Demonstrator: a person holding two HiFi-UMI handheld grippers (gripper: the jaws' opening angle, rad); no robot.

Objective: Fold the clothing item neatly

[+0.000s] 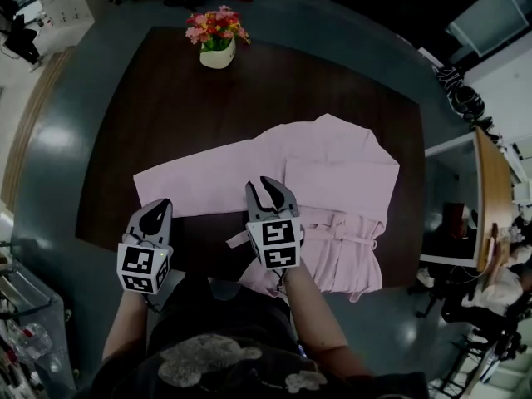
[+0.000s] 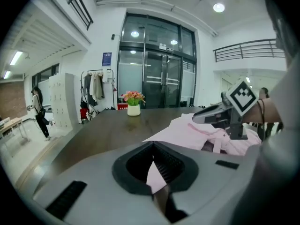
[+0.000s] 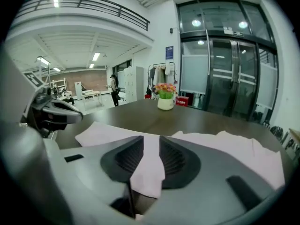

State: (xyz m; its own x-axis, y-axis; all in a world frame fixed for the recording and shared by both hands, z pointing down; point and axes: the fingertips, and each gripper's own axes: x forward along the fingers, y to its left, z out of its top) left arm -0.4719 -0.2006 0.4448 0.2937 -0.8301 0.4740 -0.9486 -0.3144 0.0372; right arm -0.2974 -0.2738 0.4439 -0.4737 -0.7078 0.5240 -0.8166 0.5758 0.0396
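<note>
Aiming the clenched left gripper [image 1: 165, 204] and the loosened right gripper [image 1: 267, 186] at the pink garment's [image 1: 332, 173] near edge, preparing level pinches for a straight fold.

We get a dim head view with dark corners; gripper views are bright under ceiling lights [image 2: 218, 7], strongly bowed at the edges.

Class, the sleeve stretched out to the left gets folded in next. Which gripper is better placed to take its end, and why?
Left, probably. The left gripper sits at the end of the sleeve, though its jaws are shut. The right gripper, jaws apart, hovers over the middle of the garment.
</note>
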